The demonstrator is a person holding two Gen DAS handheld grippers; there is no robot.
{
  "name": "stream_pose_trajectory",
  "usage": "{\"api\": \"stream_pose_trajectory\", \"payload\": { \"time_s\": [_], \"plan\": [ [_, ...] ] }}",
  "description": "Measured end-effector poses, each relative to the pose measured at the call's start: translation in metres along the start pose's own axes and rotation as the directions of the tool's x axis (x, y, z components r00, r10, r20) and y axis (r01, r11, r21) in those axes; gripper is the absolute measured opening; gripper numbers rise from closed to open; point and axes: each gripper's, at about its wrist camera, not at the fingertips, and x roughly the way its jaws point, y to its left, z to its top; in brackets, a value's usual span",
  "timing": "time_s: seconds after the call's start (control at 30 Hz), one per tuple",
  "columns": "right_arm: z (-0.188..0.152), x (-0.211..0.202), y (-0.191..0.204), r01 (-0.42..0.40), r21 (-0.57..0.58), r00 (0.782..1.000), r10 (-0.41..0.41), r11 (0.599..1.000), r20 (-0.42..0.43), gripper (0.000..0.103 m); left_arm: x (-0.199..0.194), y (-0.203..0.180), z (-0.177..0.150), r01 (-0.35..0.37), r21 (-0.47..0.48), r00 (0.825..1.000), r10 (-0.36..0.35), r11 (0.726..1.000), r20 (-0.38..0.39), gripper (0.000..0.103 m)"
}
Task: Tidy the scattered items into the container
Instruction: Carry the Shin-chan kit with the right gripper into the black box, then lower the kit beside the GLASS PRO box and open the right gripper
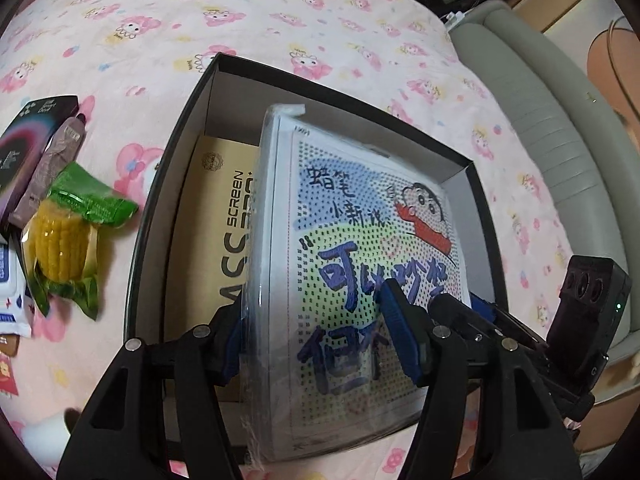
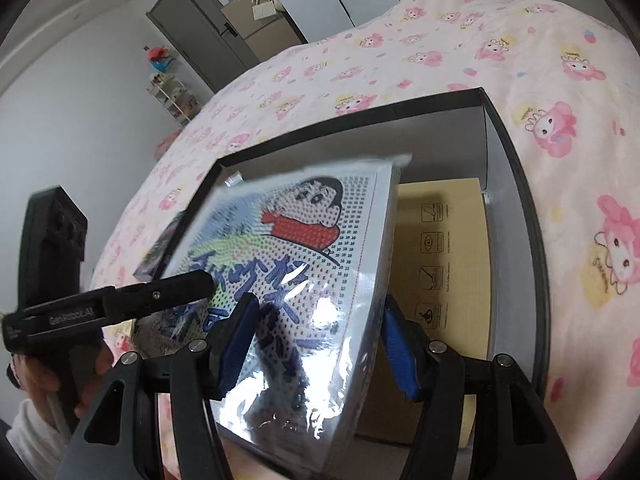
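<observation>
A flat shrink-wrapped cartoon picture kit hangs tilted over an open black box with white inner walls. My left gripper is shut on the kit's near end, one blue pad on its printed face and the other under its left edge. My right gripper is shut on the same kit from the other side. A tan screen-protector box lies flat inside the black box. The left gripper's fingers reach the kit's left edge, with a hand behind them.
On the pink cartoon bedspread, left of the box, lie a packed corn cob, a dark carton, a mauve tube and a white-blue pack. A grey padded headboard runs along the right. A door and shelf stand beyond.
</observation>
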Motion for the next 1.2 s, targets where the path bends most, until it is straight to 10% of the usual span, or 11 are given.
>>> {"api": "stream_pose_trajectory", "payload": {
  "time_s": [0.43,0.83,1.2],
  "plan": [
    [-0.004,0.008,0.012,0.134,-0.083,0.987,-0.14,0.988,-0.077,0.058,0.021,-0.009,-0.003,-0.117,0.039,0.985,0.121,0.992,-0.121,0.066],
    [0.004,-0.012,0.01,0.125,-0.084,0.992,-0.126,0.989,-0.008,0.058,0.011,-0.016,0.005,-0.254,0.088,0.964,0.259,0.963,-0.061,0.062],
    [0.001,0.005,0.014,0.144,-0.104,0.987,-0.15,0.984,-0.054,0.058,0.054,-0.028,0.008,-0.483,0.151,0.858,0.5,0.863,-0.115,0.076]
  ]
}}
